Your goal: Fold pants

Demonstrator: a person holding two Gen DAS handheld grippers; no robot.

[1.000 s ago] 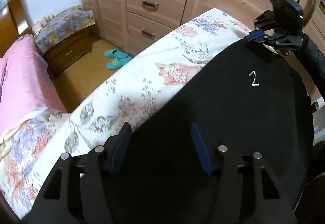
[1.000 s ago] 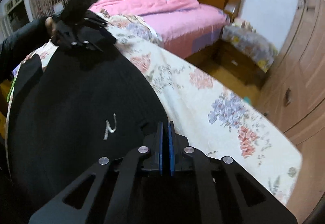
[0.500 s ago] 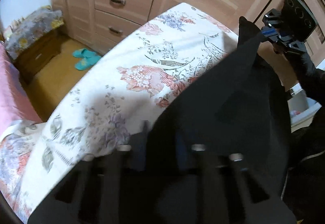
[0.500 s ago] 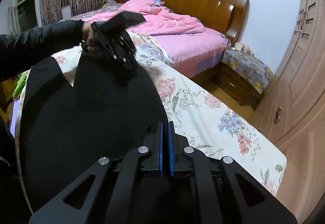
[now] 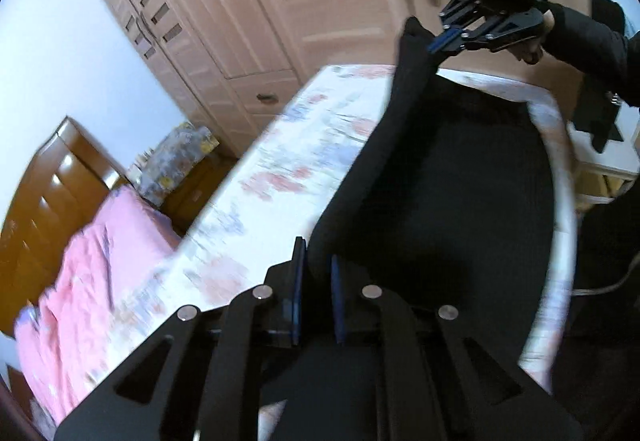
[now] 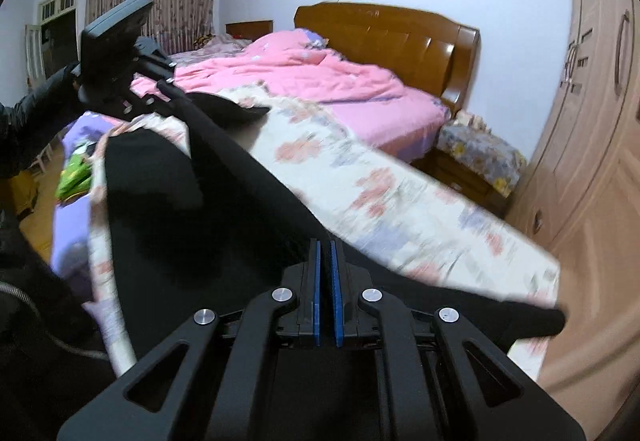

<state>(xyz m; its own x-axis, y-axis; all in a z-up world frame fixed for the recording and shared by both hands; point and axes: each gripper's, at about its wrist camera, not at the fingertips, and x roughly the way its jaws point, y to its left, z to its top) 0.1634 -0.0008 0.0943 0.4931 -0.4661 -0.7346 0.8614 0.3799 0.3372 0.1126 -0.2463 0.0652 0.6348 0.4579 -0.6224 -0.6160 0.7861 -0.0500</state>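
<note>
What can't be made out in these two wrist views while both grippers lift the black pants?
- Floral bedsheet: pattern smeared by motion blur in both wrist views.
- Black pants: waistband or hem cannot be told; the dark cloth shows no detail.
- Left gripper: the pinched edge is hidden between its fingers, left wrist view.
- Right gripper: the pants' near part is hidden beneath its body, right wrist view.
</note>
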